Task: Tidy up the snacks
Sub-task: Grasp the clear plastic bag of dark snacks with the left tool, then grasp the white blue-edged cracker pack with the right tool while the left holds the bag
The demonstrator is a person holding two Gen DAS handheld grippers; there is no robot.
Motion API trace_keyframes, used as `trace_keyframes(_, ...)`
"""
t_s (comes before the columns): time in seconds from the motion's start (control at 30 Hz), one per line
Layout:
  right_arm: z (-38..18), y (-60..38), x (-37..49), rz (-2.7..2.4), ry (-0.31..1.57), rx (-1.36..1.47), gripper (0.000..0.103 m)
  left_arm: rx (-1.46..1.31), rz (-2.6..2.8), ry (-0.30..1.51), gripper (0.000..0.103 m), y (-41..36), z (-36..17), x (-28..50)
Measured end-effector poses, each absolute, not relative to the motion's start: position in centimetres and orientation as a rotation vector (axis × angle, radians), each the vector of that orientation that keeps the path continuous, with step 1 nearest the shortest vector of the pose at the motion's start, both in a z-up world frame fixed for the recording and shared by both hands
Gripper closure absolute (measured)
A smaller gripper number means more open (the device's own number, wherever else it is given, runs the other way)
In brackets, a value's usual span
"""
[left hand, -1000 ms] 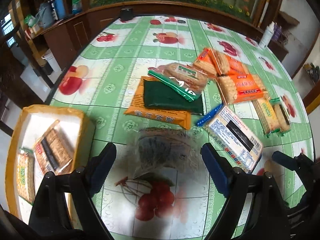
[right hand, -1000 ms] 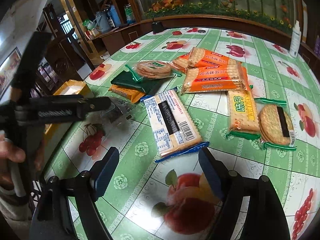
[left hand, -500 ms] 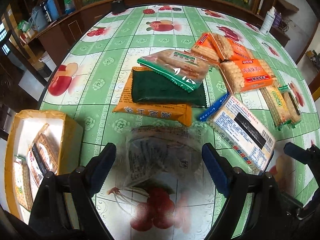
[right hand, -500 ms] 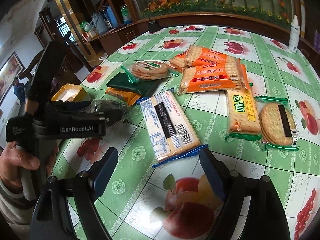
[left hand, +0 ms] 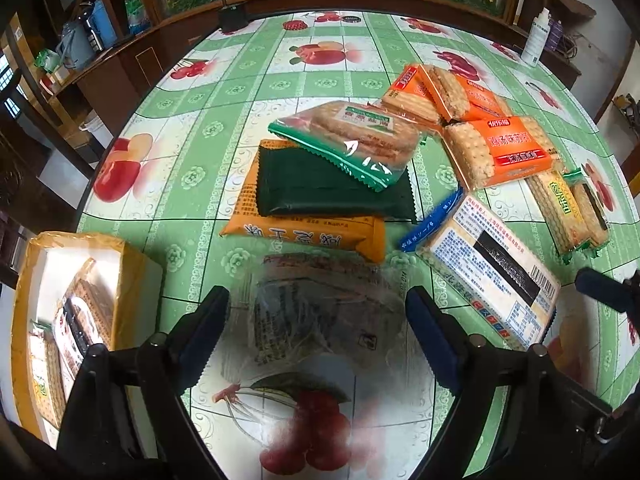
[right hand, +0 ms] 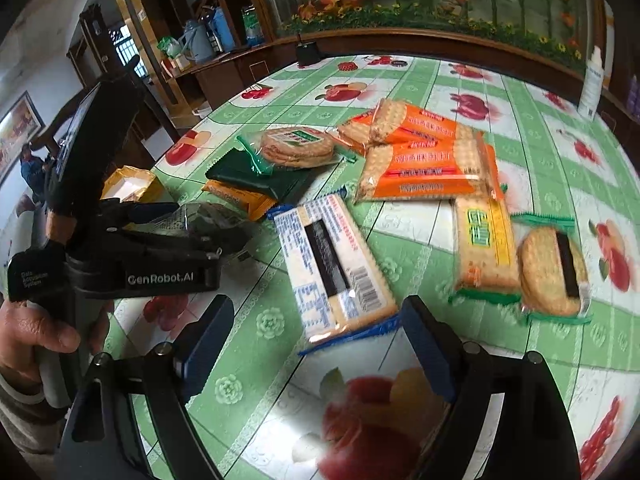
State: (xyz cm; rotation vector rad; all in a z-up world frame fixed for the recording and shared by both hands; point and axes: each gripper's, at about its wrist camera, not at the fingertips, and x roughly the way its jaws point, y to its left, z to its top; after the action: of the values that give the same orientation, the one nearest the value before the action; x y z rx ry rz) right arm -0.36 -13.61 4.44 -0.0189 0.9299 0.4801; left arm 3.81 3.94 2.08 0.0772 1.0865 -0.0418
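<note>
A clear-wrapped dark snack packet (left hand: pixel 320 304) lies on the fruit-print tablecloth. My left gripper (left hand: pixel 318 328) stands open astride it, a blue pad close on each side and neither seen pressing. The right wrist view shows that packet (right hand: pixel 192 216) under the left gripper's black fingers (right hand: pixel 188 240). My right gripper (right hand: pixel 316 332) hovers with its jaws opening; the near end of a white-and-blue cracker pack (right hand: pixel 336 268) lies between the pads, untouched. That pack (left hand: pixel 488 280) also shows in the left wrist view. A yellow box (left hand: pixel 136 276) left of the table holds several cracker packs.
Further back lie orange cracker packs (left hand: pixel 508 152), a green-edged pack (left hand: pixel 352 140) on a dark green packet (left hand: pixel 332 196), an orange-yellow pack (left hand: pixel 304 232) and green-trimmed crackers (left hand: pixel 560 208). A white bottle (left hand: pixel 536 40) stands at the far right edge. A hand (right hand: pixel 36 332) holds the left gripper.
My left gripper has sunk closer to the clear packet, which now fills more of the gap between its fingers. The right gripper's fingers stand slightly wider apart over the white-and-blue pack.
</note>
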Motion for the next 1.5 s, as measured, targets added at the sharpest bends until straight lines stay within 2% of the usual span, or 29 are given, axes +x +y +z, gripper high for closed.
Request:
trace_keyframes(0.4,3.8,-13.6,1.3,0.469,0.960,-0.060,0.017,0.029,-0.082,1.100,0.014,4.1,0.9,3.9)
trace_keyframes(0.67,3.1,-12.7,2.0,0.460,0.974,-0.120,0.017,-0.040,-0.097,1.076,0.029,5.1,1.1,3.2)
trace_keyframes(1.07,2.2,-11.7,3.4,0.464,0.985,-0.162,0.017,-0.054,-0.100,1.057,0.038,5.7,1.4,2.6)
trace_keyframes(1.33,1.5,-10.9,4.6,0.476,1.002,-0.171,0.016,-0.035,-0.108,1.052,0.039,5.6,1.5,1.9)
trace_keyframes(1.5,1.5,-11.2,5.0,0.489,0.992,-0.132,0.016,-0.037,-0.094,1.068,0.032,5.7,1.4,2.3)
